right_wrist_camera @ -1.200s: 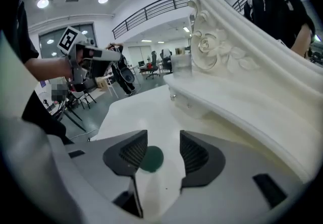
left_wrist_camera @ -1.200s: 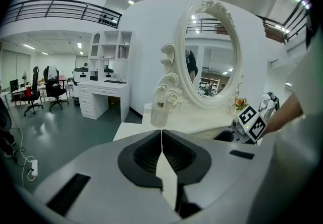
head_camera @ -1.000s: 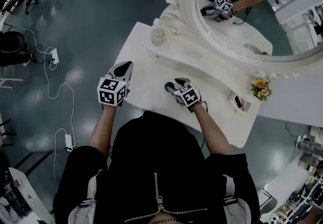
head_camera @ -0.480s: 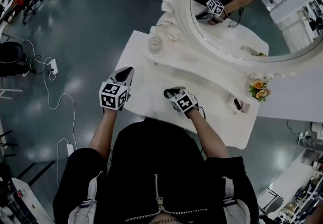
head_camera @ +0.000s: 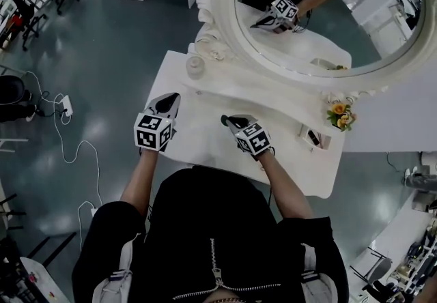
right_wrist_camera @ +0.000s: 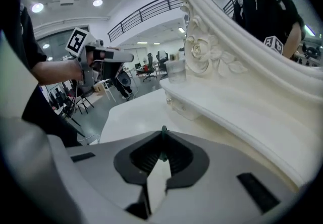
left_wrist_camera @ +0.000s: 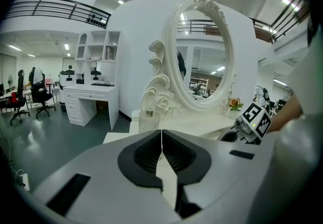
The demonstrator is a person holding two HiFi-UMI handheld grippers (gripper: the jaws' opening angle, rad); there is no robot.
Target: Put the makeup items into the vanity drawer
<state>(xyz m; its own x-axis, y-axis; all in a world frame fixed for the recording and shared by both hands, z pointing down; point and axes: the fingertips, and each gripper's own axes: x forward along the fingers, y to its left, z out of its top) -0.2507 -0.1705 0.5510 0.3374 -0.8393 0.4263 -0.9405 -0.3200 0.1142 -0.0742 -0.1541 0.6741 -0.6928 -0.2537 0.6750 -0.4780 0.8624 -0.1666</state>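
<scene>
Newly, right tool [head_camera: 226, 119] tight on stick [right_wrist_camera: 163, 128]

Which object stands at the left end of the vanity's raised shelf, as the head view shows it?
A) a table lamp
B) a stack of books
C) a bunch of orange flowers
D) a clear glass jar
D: the head view shows the clear glass jar at the shelf's left end, below the mirror frame, while the orange flowers stand at the right end.

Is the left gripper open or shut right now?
Shut: on the left gripper the fingers meet along a thin seam, nothing between them.
</scene>
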